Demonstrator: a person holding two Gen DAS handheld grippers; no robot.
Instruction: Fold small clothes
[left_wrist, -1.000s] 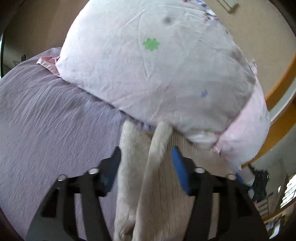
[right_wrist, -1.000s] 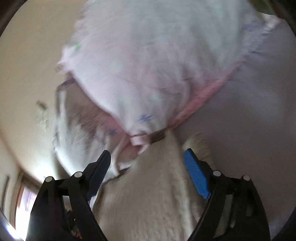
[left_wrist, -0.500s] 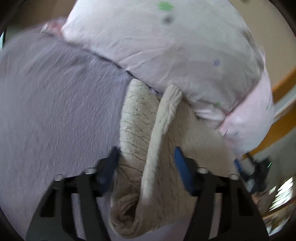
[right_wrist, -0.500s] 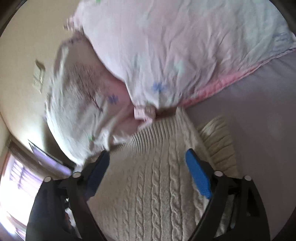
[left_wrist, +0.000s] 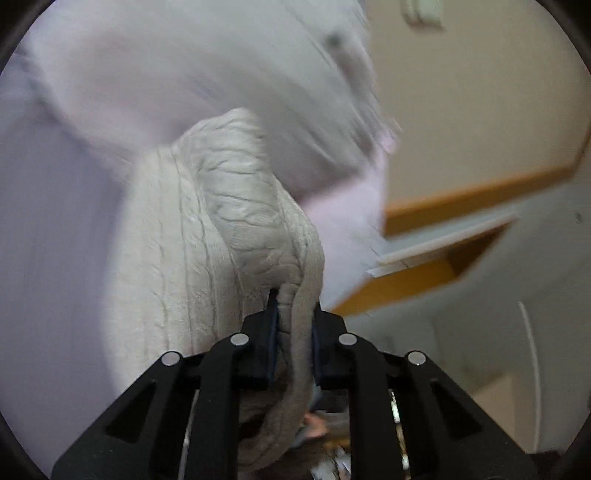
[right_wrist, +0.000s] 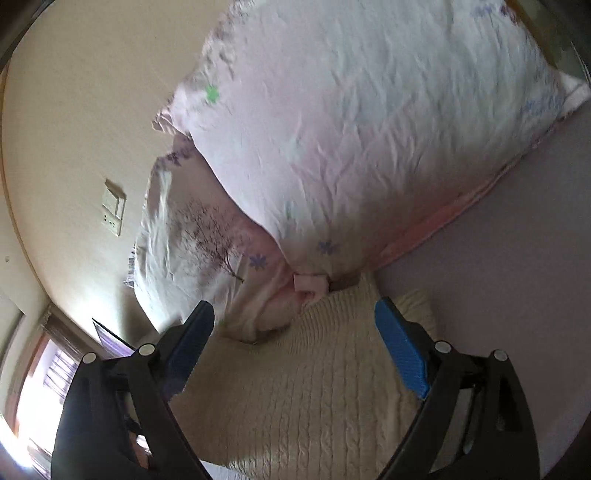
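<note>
- Since a moment ago, left gripper (left_wrist: 293, 325) has clamped the cream cable-knit sweater (left_wrist: 207, 236)'s edge, lifting it.
- Right gripper (right_wrist: 295, 350) hovers spread above the sweater on the lilac bed (right_wrist: 517, 266), beside the pillow (right_wrist: 369, 129).

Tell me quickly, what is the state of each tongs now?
Left tongs: closed on a fold of the cream cable-knit sweater.
Right tongs: open, holding nothing, above the sweater.

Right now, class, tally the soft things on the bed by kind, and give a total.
Pillows: 2 (flowered, tree-print)
Knit sweater: 1, pinched by the left gripper
Total: 3
</note>
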